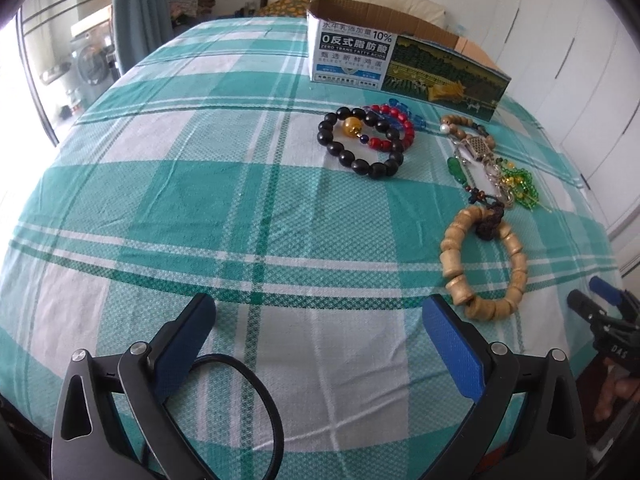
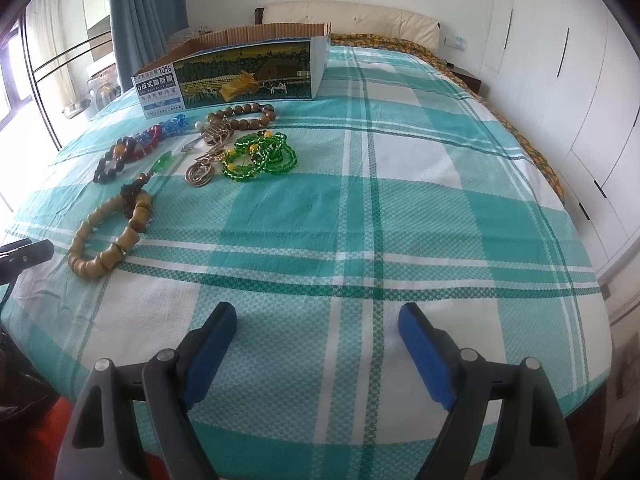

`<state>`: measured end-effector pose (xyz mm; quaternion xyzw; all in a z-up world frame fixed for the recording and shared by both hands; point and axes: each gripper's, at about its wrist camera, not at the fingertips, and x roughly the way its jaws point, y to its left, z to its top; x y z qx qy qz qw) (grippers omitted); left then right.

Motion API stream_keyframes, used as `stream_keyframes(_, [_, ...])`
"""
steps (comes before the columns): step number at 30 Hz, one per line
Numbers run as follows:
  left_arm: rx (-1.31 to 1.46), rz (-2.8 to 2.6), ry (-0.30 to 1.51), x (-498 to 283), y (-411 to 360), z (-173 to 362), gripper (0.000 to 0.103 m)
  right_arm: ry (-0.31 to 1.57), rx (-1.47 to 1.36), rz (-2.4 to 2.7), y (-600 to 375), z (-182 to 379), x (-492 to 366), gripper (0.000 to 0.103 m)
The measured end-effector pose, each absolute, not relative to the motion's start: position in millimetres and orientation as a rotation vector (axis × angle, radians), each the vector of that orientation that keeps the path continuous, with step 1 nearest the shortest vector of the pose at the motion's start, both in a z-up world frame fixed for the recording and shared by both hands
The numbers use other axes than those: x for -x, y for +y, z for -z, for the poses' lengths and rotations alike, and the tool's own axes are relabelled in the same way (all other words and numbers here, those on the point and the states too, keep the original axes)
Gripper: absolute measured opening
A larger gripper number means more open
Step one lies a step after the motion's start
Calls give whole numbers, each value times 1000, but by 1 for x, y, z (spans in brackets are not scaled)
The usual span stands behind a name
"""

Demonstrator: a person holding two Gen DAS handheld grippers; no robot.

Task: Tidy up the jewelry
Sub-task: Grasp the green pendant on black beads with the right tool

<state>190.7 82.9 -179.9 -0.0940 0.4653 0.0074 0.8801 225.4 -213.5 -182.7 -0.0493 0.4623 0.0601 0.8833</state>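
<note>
Several pieces of jewelry lie on a green-and-white checked bedsheet (image 1: 200,200). A tan wooden bead bracelet (image 1: 484,264) (image 2: 108,236) is nearest. Farther off lie a black bead bracelet (image 1: 360,142) (image 2: 114,160), a red one (image 1: 394,126), blue beads (image 1: 400,106), a brown bead bracelet (image 2: 250,116), a metal keychain (image 1: 478,150) (image 2: 208,152) and green beads (image 2: 260,154) (image 1: 520,186). An open cardboard box (image 1: 400,60) (image 2: 232,72) stands behind them. My left gripper (image 1: 320,312) is open over bare sheet, left of the tan bracelet. My right gripper (image 2: 318,316) is open over bare sheet, right of the jewelry.
A black cable loop (image 1: 256,400) lies on the sheet between the left fingers. White wardrobe doors (image 2: 580,100) run along the right. A curtain (image 2: 148,8) and window are at the back left. A pillow (image 2: 352,20) lies at the bed's head.
</note>
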Motion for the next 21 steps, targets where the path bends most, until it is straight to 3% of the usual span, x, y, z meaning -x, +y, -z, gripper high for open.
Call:
stream_keyframes(16, [89, 44, 965, -216, 42, 170, 103, 901, 69, -220, -203, 162, -229, 86])
stream_keyframes(19, [96, 44, 978, -216, 42, 174, 103, 881, 41, -349, -185, 148, -247, 83])
stream_keyframes(21, [101, 42, 981, -214, 43, 175, 102, 891, -5, -445, -169, 143, -264, 73])
